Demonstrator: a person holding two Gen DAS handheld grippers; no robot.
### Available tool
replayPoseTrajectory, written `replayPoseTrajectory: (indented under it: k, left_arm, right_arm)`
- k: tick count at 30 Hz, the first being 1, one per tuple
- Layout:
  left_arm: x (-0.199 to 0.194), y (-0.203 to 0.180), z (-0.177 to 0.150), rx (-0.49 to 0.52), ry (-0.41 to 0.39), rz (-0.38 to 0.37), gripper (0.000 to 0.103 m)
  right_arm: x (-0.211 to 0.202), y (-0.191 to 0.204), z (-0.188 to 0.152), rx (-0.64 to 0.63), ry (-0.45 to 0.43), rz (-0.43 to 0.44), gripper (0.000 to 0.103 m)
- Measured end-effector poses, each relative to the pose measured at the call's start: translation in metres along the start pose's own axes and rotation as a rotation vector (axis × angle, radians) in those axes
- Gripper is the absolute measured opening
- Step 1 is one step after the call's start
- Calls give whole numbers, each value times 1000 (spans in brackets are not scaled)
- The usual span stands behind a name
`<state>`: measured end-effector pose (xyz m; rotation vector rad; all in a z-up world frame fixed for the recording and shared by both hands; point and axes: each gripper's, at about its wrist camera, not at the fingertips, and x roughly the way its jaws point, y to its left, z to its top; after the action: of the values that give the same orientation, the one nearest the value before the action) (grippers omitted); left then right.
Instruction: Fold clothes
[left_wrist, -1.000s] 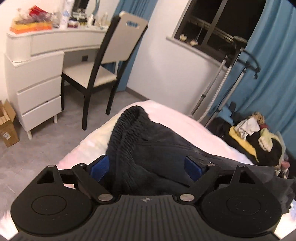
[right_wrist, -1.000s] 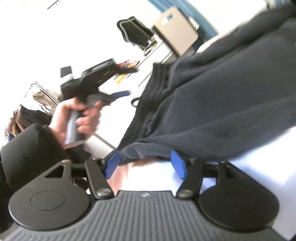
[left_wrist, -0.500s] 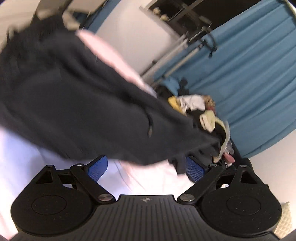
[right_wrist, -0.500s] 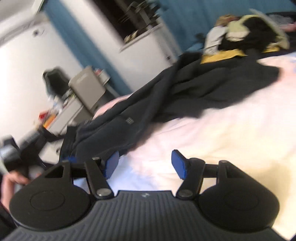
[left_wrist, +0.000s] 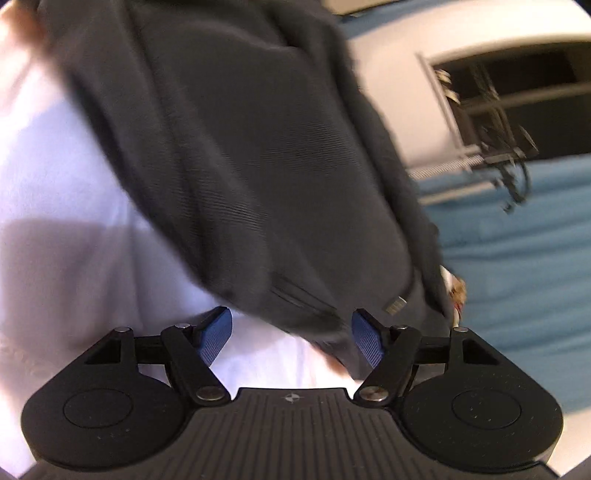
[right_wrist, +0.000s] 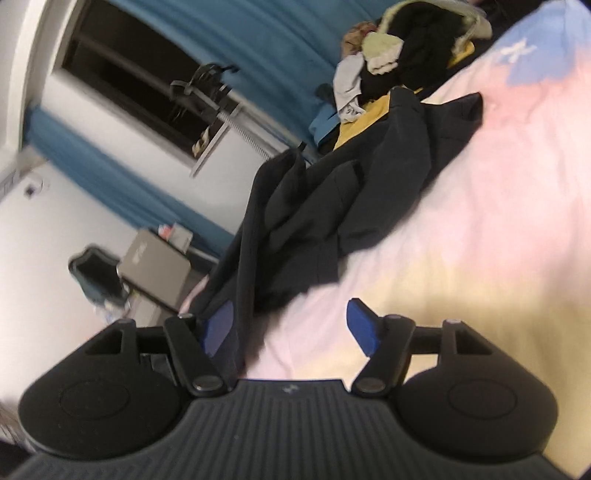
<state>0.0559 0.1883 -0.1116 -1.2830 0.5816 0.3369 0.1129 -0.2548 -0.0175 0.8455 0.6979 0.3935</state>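
The left gripper (left_wrist: 291, 338) closes its blue pads around the dark garment's (left_wrist: 258, 155) hem, not yet pinching it. The right gripper (right_wrist: 291, 332) is opening, cloth brushing one pad. Only the right view shows the garment sprawled across the bed (right_wrist: 480, 229) toward a clothes pile (right_wrist: 406, 48).

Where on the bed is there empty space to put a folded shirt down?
The bedsheet is bare on the near side of the dark garment, from its crumpled edge out to the blue-patterned corner. The far end is crowded: a heap of clothes sits against the blue curtain. In the left wrist view, only a pale strip shows beside the garment.
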Motion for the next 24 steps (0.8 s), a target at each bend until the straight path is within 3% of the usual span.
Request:
replayPoseTrajectory:
  k: [3, 6, 8, 10, 15, 18, 19, 21, 24]
  left_arm:
    - [4, 11, 6, -65, -48, -47, 75]
    - [2, 27, 16, -94, -149, -93, 73]
    - [3, 43, 23, -135, -186, -105, 44]
    - [8, 55, 28, -154, -200, -100, 26]
    - [16, 62, 32, -112, -233, -114, 20]
    - [18, 65, 32, -94, -241, -122, 18]
    - [18, 66, 33, -97, -239, -124, 16]
    - [17, 70, 36, -113, -231, -131, 14]
    - [7, 70, 40, -133, -224, -147, 10]
  right_arm:
    - [29, -2, 25, 81, -21, -3, 69]
    - [68, -2, 52, 148, -57, -28, 69]
    - [98, -3, 68, 204, -77, -78, 71]
    - [122, -8, 77, 286, -98, -148, 71]
    - [168, -15, 84, 315, -151, -279, 70]
    - [181, -19, 82, 321, -160, -321, 47]
    - [182, -16, 81, 301, -162, -340, 31]
    - [177, -6, 81, 240, -192, -358, 14]
    - [153, 18, 82, 152, -251, -338, 11]
